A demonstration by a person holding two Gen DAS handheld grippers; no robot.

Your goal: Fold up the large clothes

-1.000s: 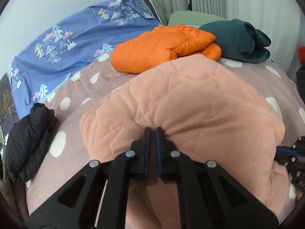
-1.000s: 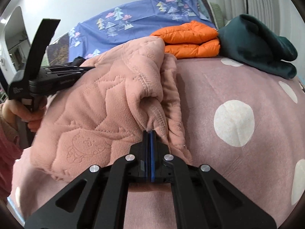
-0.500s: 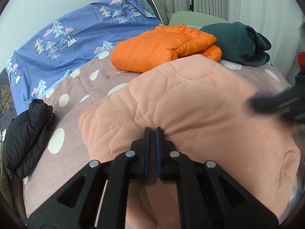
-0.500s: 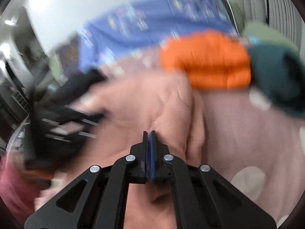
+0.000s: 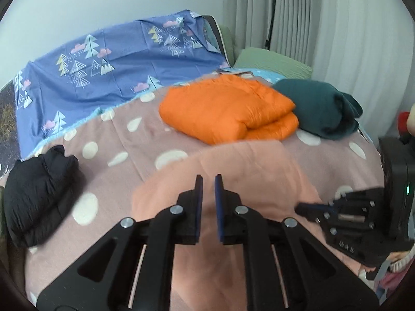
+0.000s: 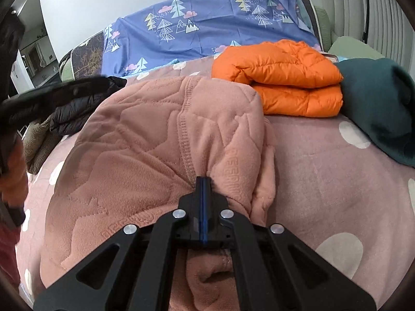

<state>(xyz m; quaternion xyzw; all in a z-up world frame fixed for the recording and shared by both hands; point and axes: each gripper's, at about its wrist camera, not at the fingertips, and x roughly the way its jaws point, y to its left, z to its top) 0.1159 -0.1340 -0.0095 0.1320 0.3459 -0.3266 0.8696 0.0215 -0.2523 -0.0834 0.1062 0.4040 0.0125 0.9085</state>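
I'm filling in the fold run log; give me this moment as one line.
left gripper: opening, nothing between pads | right gripper: shut on pink garment | garment: bunched on bed | orange jacket: folded

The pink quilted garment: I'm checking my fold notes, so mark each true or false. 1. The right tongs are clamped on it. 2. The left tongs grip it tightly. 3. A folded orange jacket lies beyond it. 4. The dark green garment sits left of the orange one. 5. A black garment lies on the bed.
1. True: the right tongs are shut on the pink quilted garment.
2. False: the left tongs are opening, nothing pinched between them.
3. True: the orange jacket lies folded beyond.
4. False: the dark green garment is to its right.
5. True: the black garment, on the dotted bedcover.
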